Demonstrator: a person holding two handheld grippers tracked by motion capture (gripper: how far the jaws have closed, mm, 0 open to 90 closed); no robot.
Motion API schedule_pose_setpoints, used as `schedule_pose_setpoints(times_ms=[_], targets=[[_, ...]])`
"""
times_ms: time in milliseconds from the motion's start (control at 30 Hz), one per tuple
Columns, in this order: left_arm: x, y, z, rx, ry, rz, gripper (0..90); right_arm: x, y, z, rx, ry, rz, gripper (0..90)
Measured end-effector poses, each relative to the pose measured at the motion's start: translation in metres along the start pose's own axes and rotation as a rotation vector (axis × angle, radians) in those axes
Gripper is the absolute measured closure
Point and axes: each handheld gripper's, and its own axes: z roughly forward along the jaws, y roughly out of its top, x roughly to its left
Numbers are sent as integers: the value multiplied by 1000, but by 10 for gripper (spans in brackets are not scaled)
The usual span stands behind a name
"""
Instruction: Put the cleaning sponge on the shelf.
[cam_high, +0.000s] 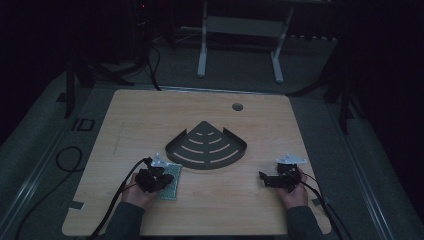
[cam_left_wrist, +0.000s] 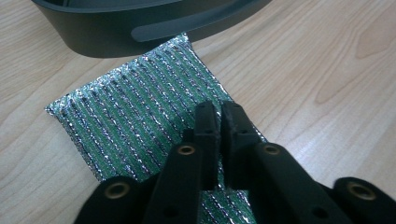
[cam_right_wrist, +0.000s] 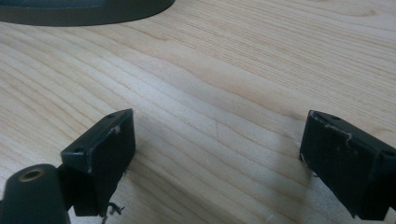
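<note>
One dark corner shelf sits mid-desk, one green scouring pad lies toward the near left corner, and two grippers.

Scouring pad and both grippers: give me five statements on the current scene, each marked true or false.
1. The green and silver scouring pad lies flat on the wooden table. True.
2. The scouring pad sits inside the dark corner shelf. False: it lies on the table beside the shelf's curved rim.
3. The right gripper has its jaws wide apart over bare wood. True.
4. The right gripper holds the corner shelf. False: nothing is between its jaws, and the shelf lies farther off.
5. The left gripper is over the scouring pad with its jaws nearly together, only a narrow gap between them. True.
</note>
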Motion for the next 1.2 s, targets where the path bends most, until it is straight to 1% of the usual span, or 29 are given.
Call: schedule_pose_setpoints(times_ms=[100, 300, 400, 533, 767, 800, 833, 867, 933, 1067, 1200], targets=[[7, 0, -7, 18, 3, -17, 818, 0, 0, 0, 0, 0, 0, 98], [22, -1, -22, 28, 8, -59, 771, 0, 0, 0, 0, 0, 0, 98], [30, -1, -26, 39, 6, -100, 748, 0, 0, 0, 0, 0, 0, 98], [38, -2, -30, 62, -6, -143, 729, 0, 0, 0, -1, 0, 1, 98], [49, -2, -30, 93, -19, -223, 711, 0, 0, 0, -1, 0, 0, 99], [50, -2, -29, 96, -21, -232, 709, 0, 0, 0, -1, 0, 1, 98], [50, -2, -29, 96, -21, -232, 705, 0, 0, 0, -1, 0, 1, 99], [52, -2, -29, 107, -30, -248, 700, 0, 0, 0, -1, 0, 0, 99], [54, -2, -27, 114, -37, -269, 692, 0, 0, 0, -1, 0, 1, 98], [57, -2, -25, 132, -55, -295, 686, 0, 0, 0, -1, 0, 1, 98], [59, -1, -24, 144, -62, -312, 675, 0, 0, 0, -1, 0, 0, 99]])
